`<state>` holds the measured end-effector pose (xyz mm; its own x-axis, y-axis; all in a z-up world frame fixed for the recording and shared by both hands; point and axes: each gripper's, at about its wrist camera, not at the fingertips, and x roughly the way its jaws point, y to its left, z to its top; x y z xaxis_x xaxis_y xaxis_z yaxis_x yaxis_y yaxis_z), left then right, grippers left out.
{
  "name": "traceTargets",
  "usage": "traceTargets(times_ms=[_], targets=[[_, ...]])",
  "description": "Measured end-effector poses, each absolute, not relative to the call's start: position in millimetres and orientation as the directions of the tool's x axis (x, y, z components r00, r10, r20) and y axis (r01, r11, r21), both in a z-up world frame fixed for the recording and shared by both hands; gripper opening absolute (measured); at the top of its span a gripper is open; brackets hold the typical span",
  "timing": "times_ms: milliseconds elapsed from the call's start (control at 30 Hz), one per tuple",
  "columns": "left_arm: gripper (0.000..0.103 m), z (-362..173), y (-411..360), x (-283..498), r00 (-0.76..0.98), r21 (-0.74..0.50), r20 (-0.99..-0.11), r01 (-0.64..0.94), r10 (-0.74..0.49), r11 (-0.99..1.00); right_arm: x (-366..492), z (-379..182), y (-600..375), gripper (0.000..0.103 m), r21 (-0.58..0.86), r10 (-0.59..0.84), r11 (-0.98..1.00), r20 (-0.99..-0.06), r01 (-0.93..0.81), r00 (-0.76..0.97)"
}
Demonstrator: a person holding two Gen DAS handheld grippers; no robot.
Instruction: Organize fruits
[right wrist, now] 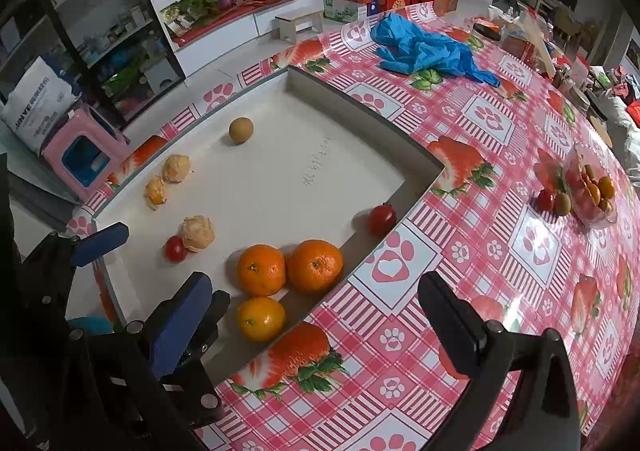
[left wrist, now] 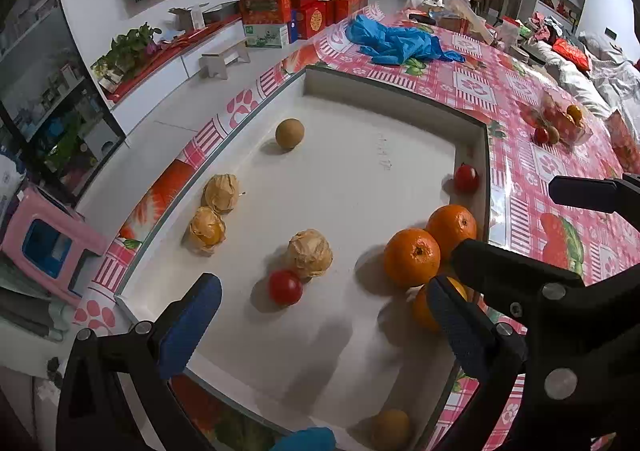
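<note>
In the left wrist view, the left gripper (left wrist: 324, 315) hangs over the near end of a shallow white tray (left wrist: 472, 155) sunk into the pink tablecloth (left wrist: 520, 91), its blue-padded fingers (left wrist: 192, 327) spread wide with nothing between them. Three oranges (left wrist: 412, 257) are bunched against the tray's right wall, the nearest one partly hidden behind the right-hand finger. A cherry tomato (left wrist: 285, 287) touches a papery husked fruit (left wrist: 310, 253) near the tray's middle; two more husked fruits (left wrist: 220, 193) lie along the left wall, a brown round fruit (left wrist: 289, 133) sits toward the far left corner, and a second tomato (left wrist: 466, 179) rests against the right wall. In the right wrist view, the right gripper (right wrist: 320, 315) hovers over the tray's near right edge, its jaws likewise wide apart and empty, one finger (right wrist: 180, 327) above the tray floor and the other above the tablecloth. The three oranges (right wrist: 262, 270) cluster in the tray's near right corner, touching one another. Toward the table's far right edge a clear container of mixed fruit (right wrist: 592, 187) stands with a tomato and a brown fruit just beside it. Crumpled blue plastic (right wrist: 424, 47) lies beyond the tray's far edge.
</note>
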<state>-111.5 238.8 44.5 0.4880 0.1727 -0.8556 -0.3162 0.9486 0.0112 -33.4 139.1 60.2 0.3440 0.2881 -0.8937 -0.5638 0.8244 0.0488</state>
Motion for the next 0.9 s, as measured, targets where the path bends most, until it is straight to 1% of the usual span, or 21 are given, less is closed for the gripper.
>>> traceTargets(times_ms=[900], targets=[[0.103,45,224,-114,0.475,0.062,-0.857,-0.292,0.201,0.954,-36,57,133,0.103,0.051,0.285,0.825,-0.897,-0.562,0.337]])
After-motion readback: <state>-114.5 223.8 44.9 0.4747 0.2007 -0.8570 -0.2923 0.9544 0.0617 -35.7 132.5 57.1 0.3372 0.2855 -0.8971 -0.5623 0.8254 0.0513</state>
